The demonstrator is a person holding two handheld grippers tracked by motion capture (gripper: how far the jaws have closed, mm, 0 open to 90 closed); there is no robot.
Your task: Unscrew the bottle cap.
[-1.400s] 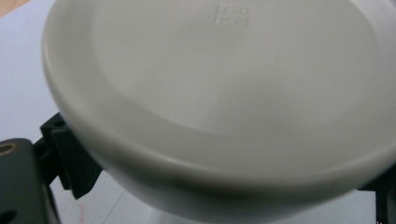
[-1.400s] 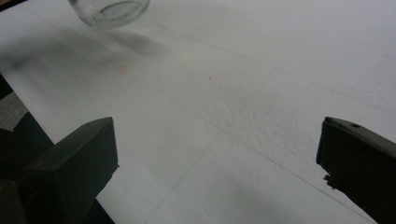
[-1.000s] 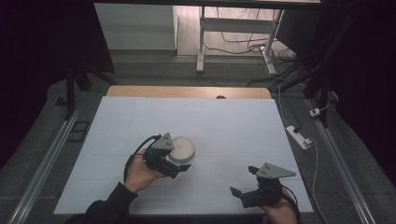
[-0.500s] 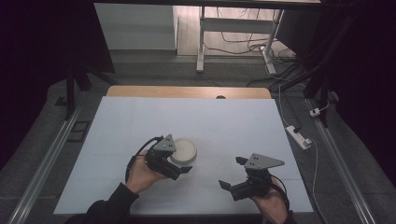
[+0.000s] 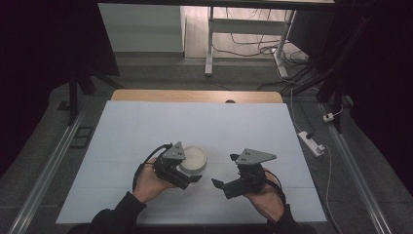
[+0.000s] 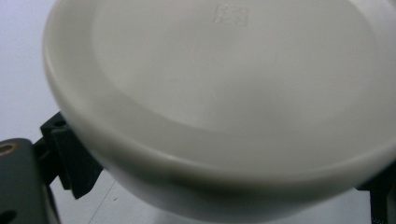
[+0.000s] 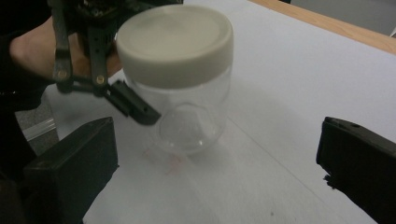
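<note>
A clear jar [image 7: 191,112] with a cream lid [image 5: 193,158] stands at the near middle of the white table [image 5: 195,122]. My left gripper [image 5: 191,173] is shut on the jar's body from the left; one black jaw shows beside the glass in the right gripper view. In the left gripper view the lid [image 6: 224,84] looms very close, with a jaw at each lower corner. My right gripper [image 5: 221,184] is open just right of the jar and points at it. In its own view its jaws stand wide apart [image 7: 215,172], and the jar sits ahead between them.
A bare wooden strip [image 5: 195,96] runs along the table's far edge. A power strip [image 5: 311,143] with its cable lies on the floor to the right. Metal rails [image 5: 44,180] flank the table, and a desk frame [image 5: 210,44] stands behind it.
My right gripper has moved left and a little forward, from the near right corner to close beside the jar. The left gripper and the jar have stayed put.
</note>
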